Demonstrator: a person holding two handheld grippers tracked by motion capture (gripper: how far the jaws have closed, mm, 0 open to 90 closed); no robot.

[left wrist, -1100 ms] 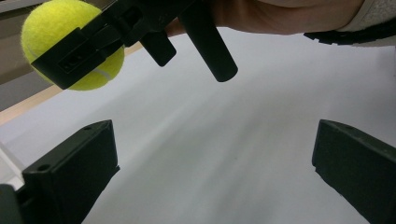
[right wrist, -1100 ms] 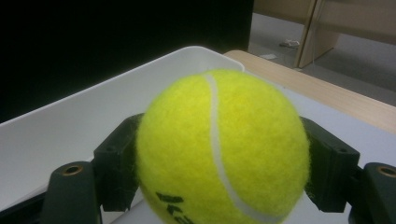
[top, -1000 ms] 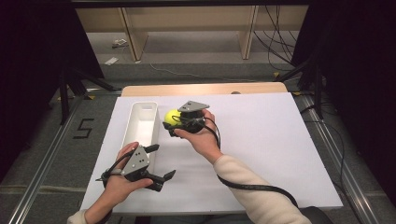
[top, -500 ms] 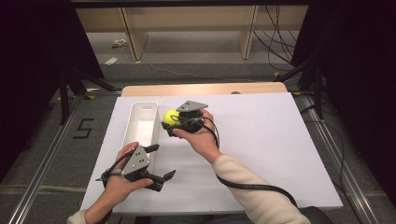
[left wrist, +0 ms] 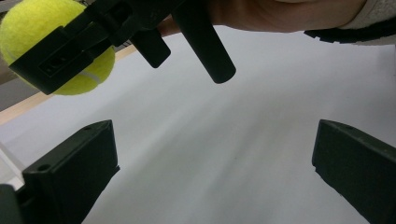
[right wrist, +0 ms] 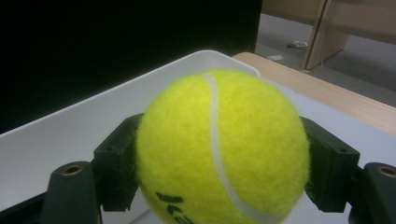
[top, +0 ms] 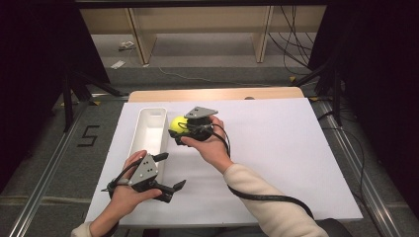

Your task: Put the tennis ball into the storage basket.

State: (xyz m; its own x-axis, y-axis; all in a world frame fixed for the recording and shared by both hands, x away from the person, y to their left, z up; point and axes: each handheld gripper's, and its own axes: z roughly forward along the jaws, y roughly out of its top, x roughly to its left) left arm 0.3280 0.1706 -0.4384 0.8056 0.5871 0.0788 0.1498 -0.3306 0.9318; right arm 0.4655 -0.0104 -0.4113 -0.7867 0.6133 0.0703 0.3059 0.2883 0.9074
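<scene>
Surface: white sheet [top: 276, 163] was spread over a wooden table, with dark surroundings and a grey floor beyond it; the white tray [top: 148, 131] was taken as the landmark.
Tray: it was laid lengthwise on the sheet, open side up, nothing being seen inside it.
Ball: the tennis ball [top: 178, 124] was held off the sheet, just beside the tray's long wall on the side away from the sheet's edge, not yet over the hollow.
Right gripper [top: 184, 129]: its jaws were clamped on the ball from both sides, as seen in the right gripper view [right wrist: 219, 154], the pads pressed into the felt.
Left gripper [top: 170, 174]: it was held near the tray's near end, jaws spread apart with nothing between them.
Risk, release: a ball let go from beside the wall was judged likely to strike the rim and roll off across the sheet.
Risk, grip: a round, springy ball was judged liable to squirt from the flat pads if the squeeze were eased unevenly.
Risk, tray: a light tray was judged likely to be shoved or tipped by a low approach.
</scene>
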